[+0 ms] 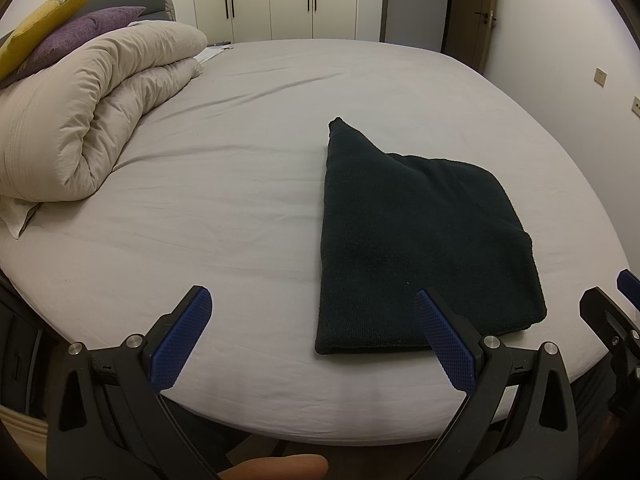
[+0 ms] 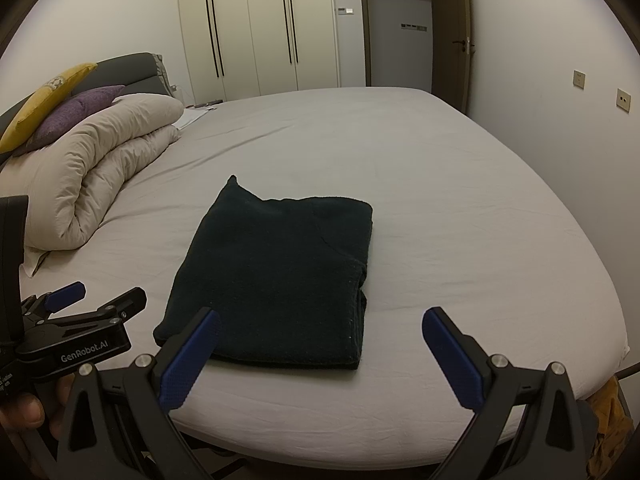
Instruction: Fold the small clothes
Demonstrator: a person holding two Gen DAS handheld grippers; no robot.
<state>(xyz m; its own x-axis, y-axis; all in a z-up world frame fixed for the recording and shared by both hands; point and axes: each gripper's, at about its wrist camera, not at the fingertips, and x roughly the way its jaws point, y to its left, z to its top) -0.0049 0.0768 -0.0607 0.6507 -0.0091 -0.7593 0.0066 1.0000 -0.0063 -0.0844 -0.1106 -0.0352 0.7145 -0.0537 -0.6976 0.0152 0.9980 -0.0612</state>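
Note:
A dark knitted garment (image 1: 420, 240) lies folded into a rough rectangle on the grey bed sheet (image 1: 240, 208), one corner sticking up at its far left. It also shows in the right wrist view (image 2: 280, 280). My left gripper (image 1: 312, 300) is open and empty, just in front of the garment's near left edge. My right gripper (image 2: 320, 320) is open and empty, above the garment's near edge. The left gripper also shows at the left of the right wrist view (image 2: 96, 300).
A rolled beige duvet (image 1: 92, 120) with a purple pillow (image 1: 80, 36) and a yellow pillow (image 1: 48, 20) lies at the bed's left. Wardrobes (image 2: 256, 28) and a door (image 2: 400, 24) stand beyond the bed. The bed's near edge (image 2: 360, 440) is right below my grippers.

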